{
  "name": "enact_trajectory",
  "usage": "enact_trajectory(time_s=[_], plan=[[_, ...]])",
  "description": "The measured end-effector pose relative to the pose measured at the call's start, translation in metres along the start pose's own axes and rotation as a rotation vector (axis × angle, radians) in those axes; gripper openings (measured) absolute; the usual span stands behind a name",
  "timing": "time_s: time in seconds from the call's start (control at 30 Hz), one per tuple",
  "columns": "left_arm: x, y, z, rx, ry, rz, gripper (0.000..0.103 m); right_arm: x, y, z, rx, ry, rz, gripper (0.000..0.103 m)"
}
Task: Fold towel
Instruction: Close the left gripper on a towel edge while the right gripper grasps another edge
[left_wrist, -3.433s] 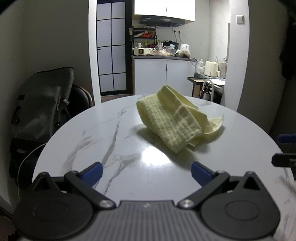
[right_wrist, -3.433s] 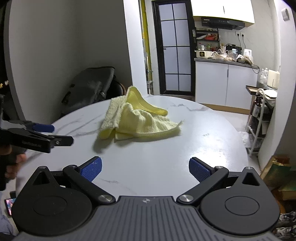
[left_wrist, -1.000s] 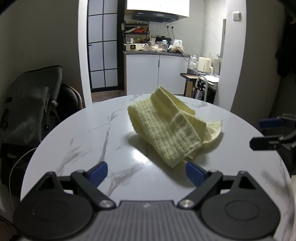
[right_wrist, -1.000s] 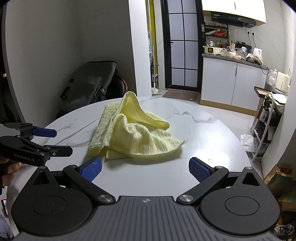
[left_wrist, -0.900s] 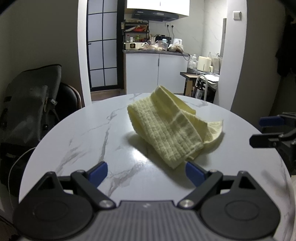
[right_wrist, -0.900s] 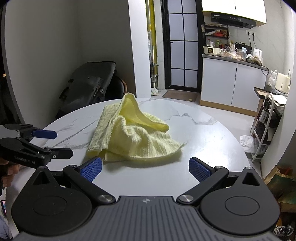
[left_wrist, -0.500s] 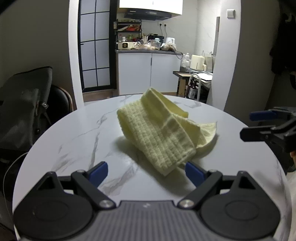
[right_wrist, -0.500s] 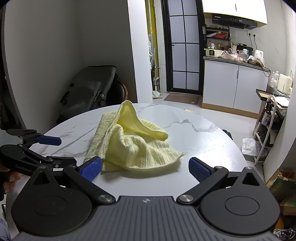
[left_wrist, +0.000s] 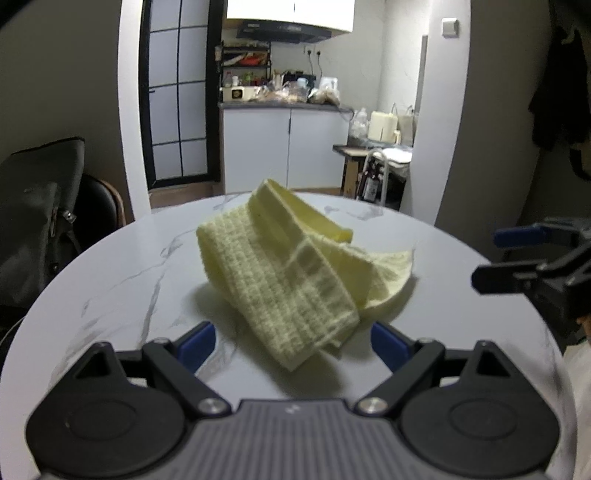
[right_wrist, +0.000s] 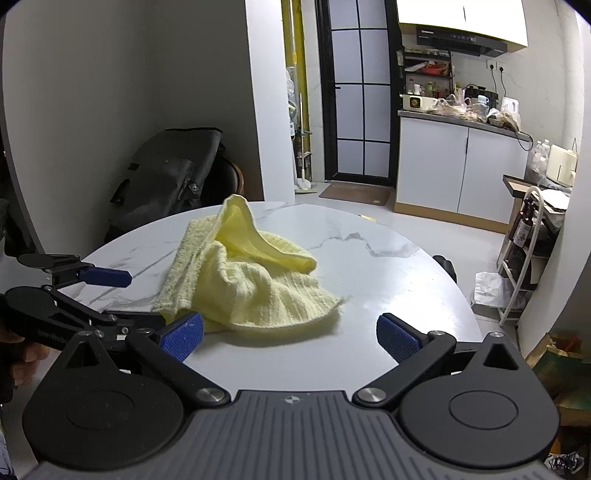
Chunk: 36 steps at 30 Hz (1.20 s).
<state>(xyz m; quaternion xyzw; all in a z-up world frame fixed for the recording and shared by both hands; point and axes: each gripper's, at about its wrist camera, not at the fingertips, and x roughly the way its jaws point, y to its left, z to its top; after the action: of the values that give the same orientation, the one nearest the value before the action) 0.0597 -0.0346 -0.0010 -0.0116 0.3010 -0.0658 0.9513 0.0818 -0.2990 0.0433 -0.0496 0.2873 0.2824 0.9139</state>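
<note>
A pale yellow waffle-weave towel (left_wrist: 295, 273) (right_wrist: 251, 280) lies crumpled in a heap on the round white marble table (left_wrist: 122, 284) (right_wrist: 388, 266). My left gripper (left_wrist: 291, 341) is open, its blue pads either side of the towel's near end, which reaches between them. My right gripper (right_wrist: 290, 338) is open too, just short of the towel's near edge with nothing between its fingers. Each gripper shows in the other's view: the right one (left_wrist: 517, 258) at the table's right side, the left one (right_wrist: 107, 295) at the left, partly behind my right finger.
A black bag (left_wrist: 33, 214) (right_wrist: 166, 177) hangs on a chair beyond the table's left edge. A kitchen counter with white cabinets (left_wrist: 284, 147) (right_wrist: 461, 166) stands behind, a wire rack with bottles (right_wrist: 524, 236) to the right. A hand (right_wrist: 18, 354) holds the left gripper.
Both grippers have moved in toward the towel; it now looms larger and its near end lies between the left gripper's pads. The towel has not moved.
</note>
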Motion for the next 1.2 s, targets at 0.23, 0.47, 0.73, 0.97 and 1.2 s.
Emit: enact_trajectory(time_s=[0.23, 0.47, 0.73, 0.97, 1.2], plan=[[0.000, -0.011, 0.000, 0.019, -0.042, -0.023, 0.093, -0.002, -0.007, -0.003, 0.015, -0.003, -0.018, 0.102], [0.012, -0.020, 0.006, 0.033, -0.045, -0.018, 0.078, -0.004, -0.013, -0.005, 0.022, -0.001, -0.026, 0.102], [0.020, -0.027, 0.001, 0.083, -0.028, 0.030, 0.058, -0.004, -0.020, -0.006, 0.029, 0.011, -0.033, 0.102], [0.018, -0.024, -0.002, 0.094, -0.033, 0.059, 0.046, 0.002, -0.018, -0.004, 0.026, 0.024, -0.014, 0.102], [0.014, -0.014, -0.002, 0.068, -0.042, 0.041, 0.030, 0.006, -0.009, 0.000, 0.002, 0.029, -0.009, 0.102]])
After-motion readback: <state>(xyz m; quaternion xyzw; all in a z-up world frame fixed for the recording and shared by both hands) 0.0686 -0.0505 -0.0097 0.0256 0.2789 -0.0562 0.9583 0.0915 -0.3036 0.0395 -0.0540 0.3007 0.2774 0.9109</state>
